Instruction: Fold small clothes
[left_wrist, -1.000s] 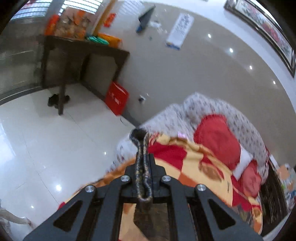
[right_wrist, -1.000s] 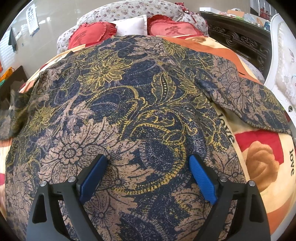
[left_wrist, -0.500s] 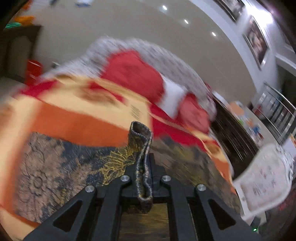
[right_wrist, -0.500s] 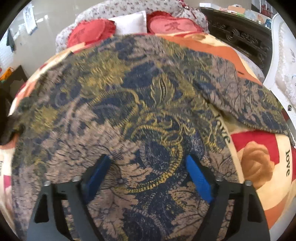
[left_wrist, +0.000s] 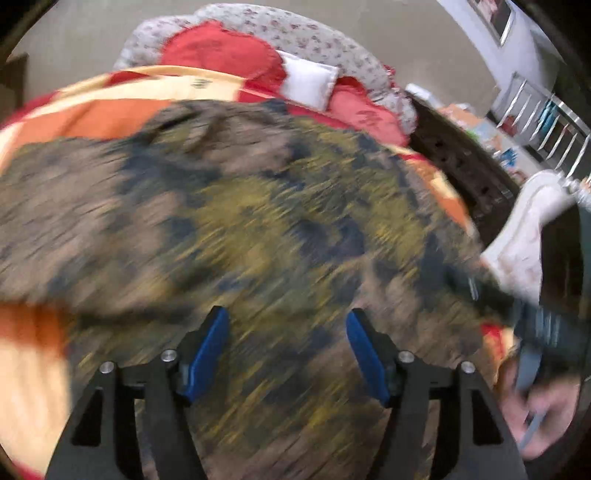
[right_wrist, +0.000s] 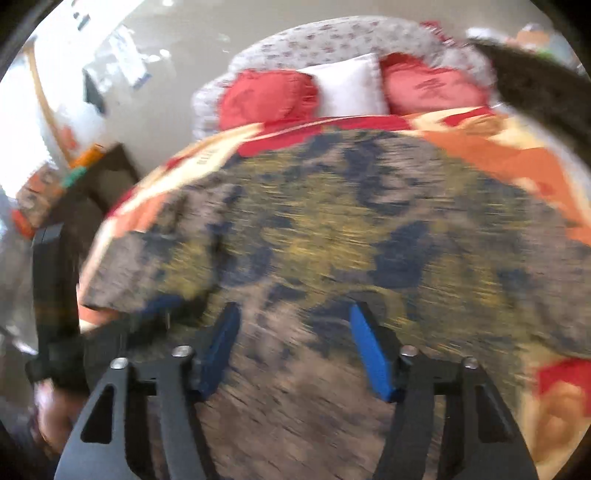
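A brown, navy and gold floral garment (left_wrist: 258, 221) lies spread on the bed, blurred by motion in both views; it also fills the right wrist view (right_wrist: 351, 240). My left gripper (left_wrist: 286, 350) is open and empty just above the garment's near part. My right gripper (right_wrist: 293, 347) is open and empty over the garment's near edge. The right gripper shows at the right edge of the left wrist view (left_wrist: 535, 325); the left gripper shows at the left of the right wrist view (right_wrist: 110, 332).
An orange, red and cream blanket (left_wrist: 92, 107) covers the bed. Red cushions (right_wrist: 266, 96) and a white pillow (right_wrist: 347, 88) lie at the head. A dark wooden cabinet (left_wrist: 461, 162) stands to the right. A dark side table (right_wrist: 92, 188) stands left of the bed.
My left gripper has let go of the garment's folded edge and opened, swinging from the floor side over the bed. My right gripper has drawn back and narrowed slightly.
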